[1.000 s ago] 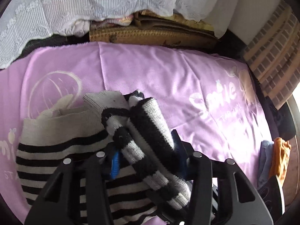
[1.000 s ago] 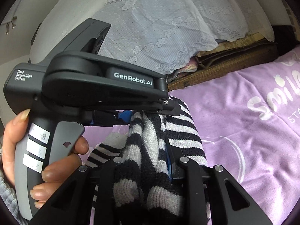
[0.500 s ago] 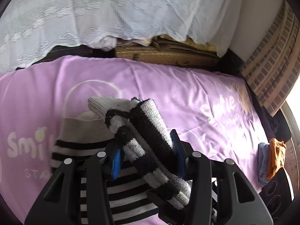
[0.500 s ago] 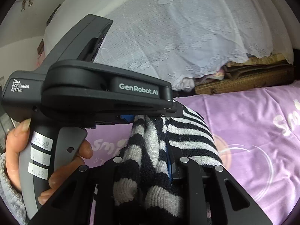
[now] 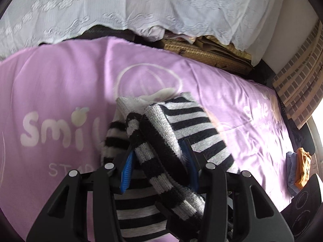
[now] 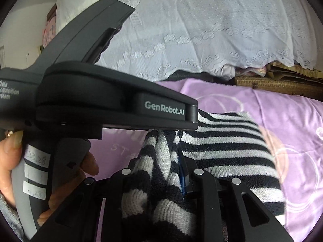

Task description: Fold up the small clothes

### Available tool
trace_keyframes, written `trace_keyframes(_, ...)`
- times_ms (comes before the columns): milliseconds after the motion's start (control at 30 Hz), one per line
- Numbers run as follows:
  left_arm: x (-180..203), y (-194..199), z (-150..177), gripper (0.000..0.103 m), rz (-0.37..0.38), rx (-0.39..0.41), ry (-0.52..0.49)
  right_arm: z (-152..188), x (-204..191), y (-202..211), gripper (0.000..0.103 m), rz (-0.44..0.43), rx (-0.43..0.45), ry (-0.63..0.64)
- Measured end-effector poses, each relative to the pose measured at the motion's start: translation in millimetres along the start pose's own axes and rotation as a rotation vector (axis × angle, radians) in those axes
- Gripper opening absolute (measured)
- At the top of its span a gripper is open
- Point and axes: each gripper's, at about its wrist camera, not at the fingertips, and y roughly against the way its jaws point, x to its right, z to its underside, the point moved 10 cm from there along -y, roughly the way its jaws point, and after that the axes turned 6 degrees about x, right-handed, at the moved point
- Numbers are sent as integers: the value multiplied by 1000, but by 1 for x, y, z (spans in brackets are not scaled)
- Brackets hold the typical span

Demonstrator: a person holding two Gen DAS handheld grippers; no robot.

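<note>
Both fingers [image 5: 159, 161] [image 6: 161, 161] clamp striped knit [image 5: 181, 121], barely apart.

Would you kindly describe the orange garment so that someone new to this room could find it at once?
Start from the purple bedsheet printed with white lettering and follow it to its right-hand edge in the left wrist view. There a crumpled orange garment lies beside a pale blue cloth. It is the only orange item; the striped knit is black and white.

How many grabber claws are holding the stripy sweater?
2. The left gripper pinches one bunched fold of the stripy sweater; the right gripper pinches another beside it.
</note>
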Motion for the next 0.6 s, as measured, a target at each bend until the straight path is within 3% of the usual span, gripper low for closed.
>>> trace_keyframes(367,-50,-12,27,44,44,35,73,33,-25,-37,27,54,-71,82)
trace_keyframes(467,-64,-21,34,56,14,39,89,41,-29,-44,33,75,-85,128)
trace_keyframes(533,-75,-27,39,76,-29,31,99,41,-29,-50,39,76,-101,156)
trace_keyframes(600,-83,-31,43,81,-19,20,133,42,-30,-50,45,57,-109,151)
